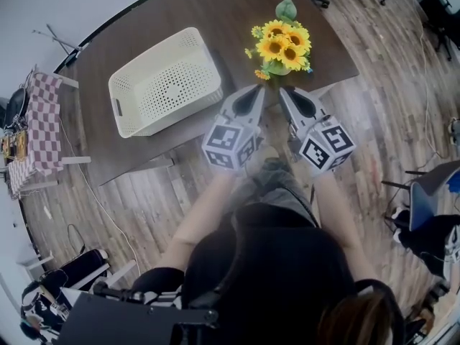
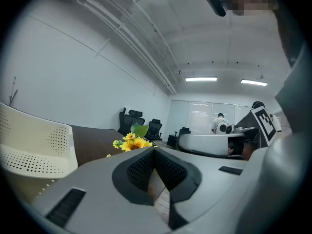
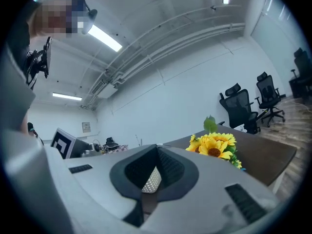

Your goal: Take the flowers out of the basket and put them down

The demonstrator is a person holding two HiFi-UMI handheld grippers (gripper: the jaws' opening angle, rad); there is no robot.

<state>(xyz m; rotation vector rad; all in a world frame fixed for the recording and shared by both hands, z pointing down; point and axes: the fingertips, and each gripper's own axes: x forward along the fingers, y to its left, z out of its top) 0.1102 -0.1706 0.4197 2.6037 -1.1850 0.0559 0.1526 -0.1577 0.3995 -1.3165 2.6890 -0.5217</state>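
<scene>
Left gripper point(image 1: 253, 98) and right gripper point(image 1: 292, 98): jaws pressed together, nothing between them, side by side at the table's point(image 1: 201, 6) near edge. Flowers point(image 1: 282, 45) sit on the table beyond the tips, outside the basket point(image 1: 165, 83).

No legible text, number or brand is found in any view. The left cube point(image 1: 231, 144) and the right cube point(image 1: 327, 146) carry black-and-white square coded patterns on white faces. These are patterns only, with no letters or digits. One such pattern also shows at the edge of each gripper view. A small notice point(image 3: 86, 126) hangs on the far white wall in the right gripper view, and its print is too small to read.
</scene>
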